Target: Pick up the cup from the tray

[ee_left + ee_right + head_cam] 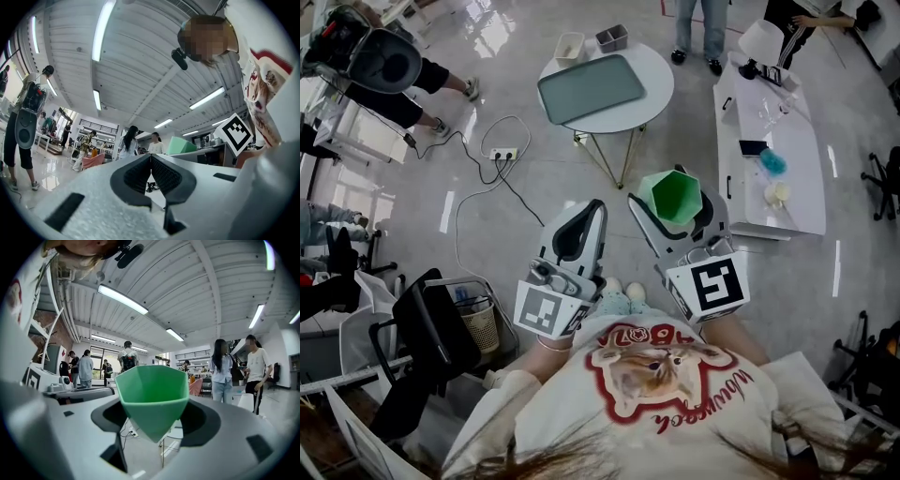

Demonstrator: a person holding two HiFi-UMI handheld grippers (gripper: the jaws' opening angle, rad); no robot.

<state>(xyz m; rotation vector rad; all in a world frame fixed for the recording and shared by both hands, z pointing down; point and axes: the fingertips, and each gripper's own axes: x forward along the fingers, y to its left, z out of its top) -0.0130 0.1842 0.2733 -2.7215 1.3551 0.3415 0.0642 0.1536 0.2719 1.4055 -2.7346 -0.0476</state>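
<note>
Pick looks done to me: green cup [674, 194] is clamped between the jaws of the right hand-held gripper [154, 420], in the air and touching nothing else. Tray [591, 87] lies well ahead of both gripper tips on the round surface [654, 73], with nothing on it. Left hand-held gripper [581, 225] is just beside the right, jaws pressed together, empty. All that's left is holding steady; the cup's taper might let it slip

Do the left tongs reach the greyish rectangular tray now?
Probably not: the left tongs sit near the body; the greyish rectangular tray lies far ahead on the round white table. Nothing blocks it.
</note>
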